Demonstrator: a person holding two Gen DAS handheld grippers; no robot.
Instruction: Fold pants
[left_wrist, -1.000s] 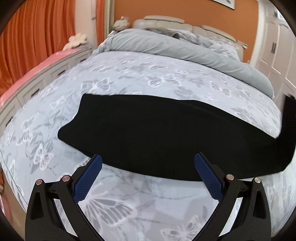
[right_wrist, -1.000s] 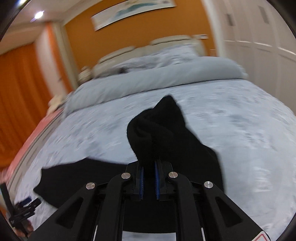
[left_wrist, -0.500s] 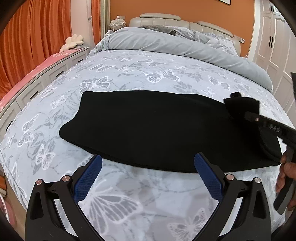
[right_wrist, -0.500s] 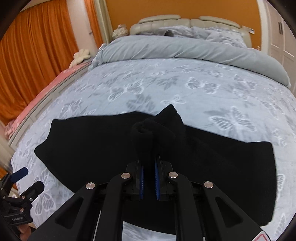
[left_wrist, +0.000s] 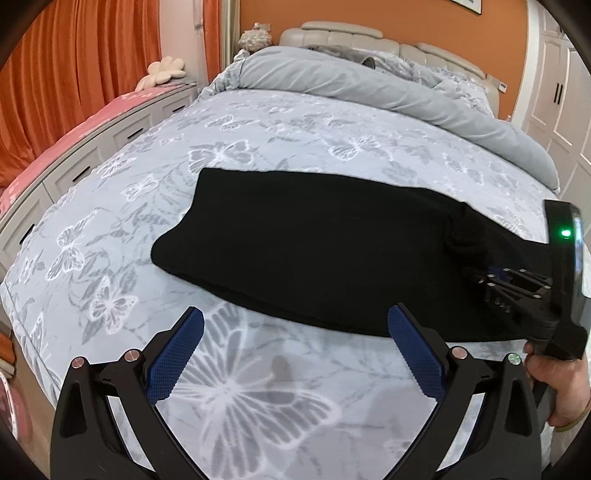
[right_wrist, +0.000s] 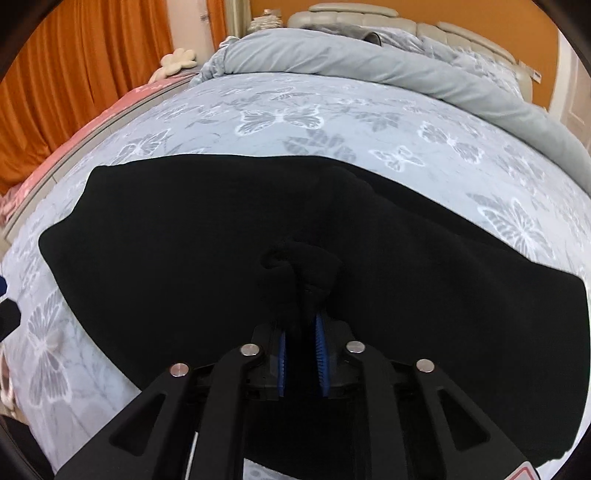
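Left wrist view: since the earlier frame the right gripper (left_wrist: 480, 273) has entered from the right and sunk onto the black pants (left_wrist: 314, 243), which lie flat across the butterfly bedspread (left_wrist: 258, 387); the left gripper (left_wrist: 295, 354) hovers wide open, empty, just short of the near edge. Right wrist view: the right gripper's jaws have just been opening, a bunched fold (right_wrist: 299, 266) loose between the blue pads (right_wrist: 320, 354), which suggests the fold is being released.

Pants (left_wrist: 314, 240): matt black knit cloth. Bed sheet (left_wrist: 258, 122): smooth printed cloth. Duvet (left_wrist: 369, 85): plain grey cloth. Left gripper (left_wrist: 295, 350): matt black plastic, blue textured pads (left_wrist: 177, 354), shiny metal pins.
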